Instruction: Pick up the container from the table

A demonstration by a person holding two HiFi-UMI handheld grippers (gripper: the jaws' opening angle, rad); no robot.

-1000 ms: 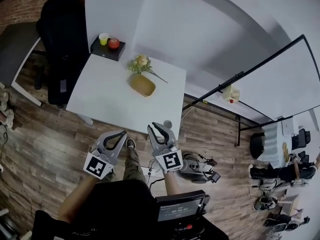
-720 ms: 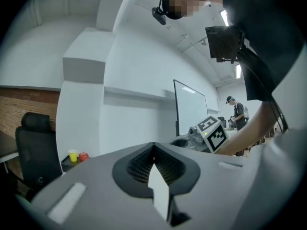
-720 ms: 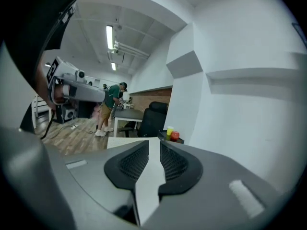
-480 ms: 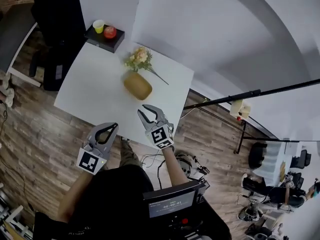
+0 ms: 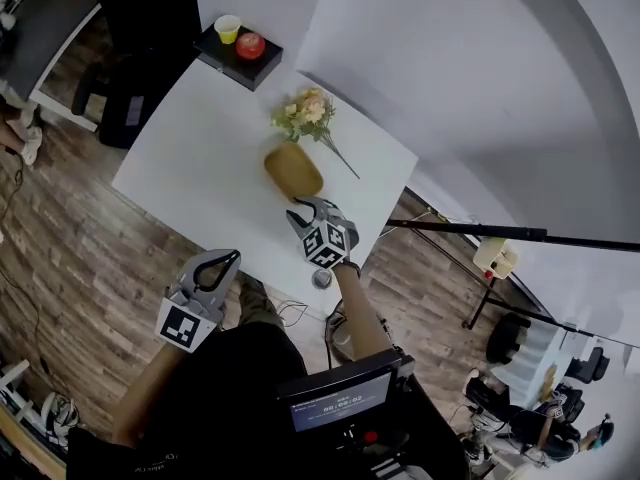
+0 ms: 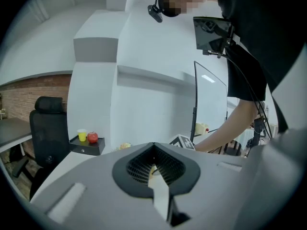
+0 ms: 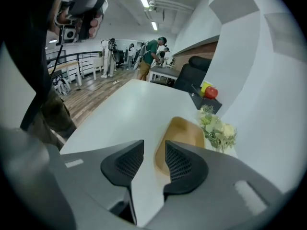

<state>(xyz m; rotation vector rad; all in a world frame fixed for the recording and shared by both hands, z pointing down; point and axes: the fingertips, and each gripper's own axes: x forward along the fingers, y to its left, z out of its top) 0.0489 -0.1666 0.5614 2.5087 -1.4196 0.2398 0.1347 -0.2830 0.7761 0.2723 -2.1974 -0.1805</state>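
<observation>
The tan container (image 5: 293, 171) lies on the white worktop (image 5: 190, 173) near the centre of the head view, just below a bunch of flowers (image 5: 308, 113). The right gripper (image 5: 306, 209) hangs at the container's lower edge, tilted down toward the rim. Its jaws are opening with nothing between them, presumably to straddle that rim. The left gripper (image 5: 233, 257), lower left by the worktop's near edge, has its jaws pressed together on nothing and is judged idle for this pick.
</observation>
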